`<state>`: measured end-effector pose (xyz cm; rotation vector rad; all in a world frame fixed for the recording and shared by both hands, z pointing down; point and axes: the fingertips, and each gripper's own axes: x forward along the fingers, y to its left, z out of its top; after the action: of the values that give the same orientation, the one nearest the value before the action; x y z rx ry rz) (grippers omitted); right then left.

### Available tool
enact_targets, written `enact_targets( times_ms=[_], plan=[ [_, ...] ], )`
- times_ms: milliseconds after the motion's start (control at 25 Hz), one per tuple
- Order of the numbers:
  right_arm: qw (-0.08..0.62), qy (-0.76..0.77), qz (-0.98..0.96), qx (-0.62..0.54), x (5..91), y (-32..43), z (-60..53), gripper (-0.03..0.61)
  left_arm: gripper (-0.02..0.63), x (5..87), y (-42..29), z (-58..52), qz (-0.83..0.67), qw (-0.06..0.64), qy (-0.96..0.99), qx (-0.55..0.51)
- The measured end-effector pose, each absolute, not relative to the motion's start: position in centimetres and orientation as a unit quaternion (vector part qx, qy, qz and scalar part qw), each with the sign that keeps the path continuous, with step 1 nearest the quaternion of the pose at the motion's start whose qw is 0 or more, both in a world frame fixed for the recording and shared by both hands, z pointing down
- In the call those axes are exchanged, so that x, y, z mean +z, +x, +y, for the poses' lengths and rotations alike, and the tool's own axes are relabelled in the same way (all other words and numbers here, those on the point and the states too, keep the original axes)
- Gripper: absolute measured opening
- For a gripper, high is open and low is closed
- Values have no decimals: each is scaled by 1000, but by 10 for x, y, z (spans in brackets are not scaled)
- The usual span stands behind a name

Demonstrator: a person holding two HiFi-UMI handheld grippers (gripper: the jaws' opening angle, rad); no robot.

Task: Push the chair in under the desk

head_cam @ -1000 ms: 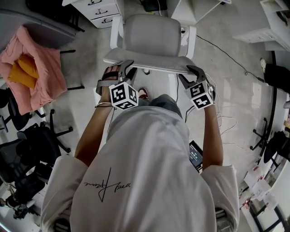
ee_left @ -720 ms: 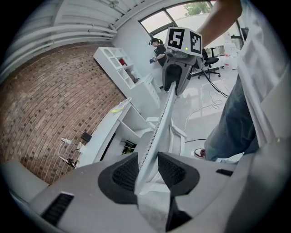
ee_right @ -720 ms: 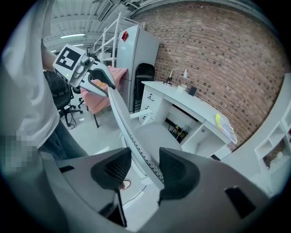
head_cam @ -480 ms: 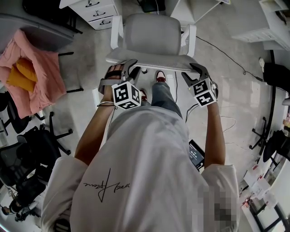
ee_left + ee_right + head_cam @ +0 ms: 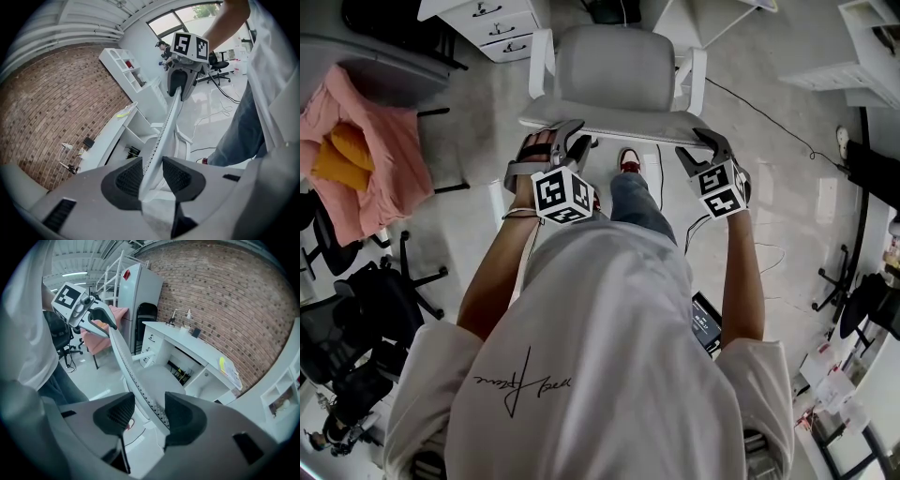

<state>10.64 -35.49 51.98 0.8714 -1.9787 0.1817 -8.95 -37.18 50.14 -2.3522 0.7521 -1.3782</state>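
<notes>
The pale grey mesh-backed office chair (image 5: 614, 66) stands at the top middle of the head view, facing the white desk (image 5: 187, 348) but not yet under it, so I judge the push is in hand. My left tongs (image 5: 565, 139) are clamped on the backrest's top edge and my right tongs (image 5: 705, 148) stand apart astride it, one pad touching, so the next move calls for an even, straight shove. The floor looks bare between the white drawer unit (image 5: 502, 19) at upper left and the black cable (image 5: 769, 112) at right.

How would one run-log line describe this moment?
left gripper: shut on chair backrest | right gripper: open astride chair backrest | seat: not yet under desk
</notes>
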Motion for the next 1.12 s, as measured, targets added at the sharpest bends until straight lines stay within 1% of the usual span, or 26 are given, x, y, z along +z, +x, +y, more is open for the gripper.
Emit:
enact_targets(
  times_ms=[1120],
  plan=[
    [483, 325, -811, 52, 525, 136, -396, 233, 132, 500, -60, -389, 282, 131, -827, -469]
  ],
)
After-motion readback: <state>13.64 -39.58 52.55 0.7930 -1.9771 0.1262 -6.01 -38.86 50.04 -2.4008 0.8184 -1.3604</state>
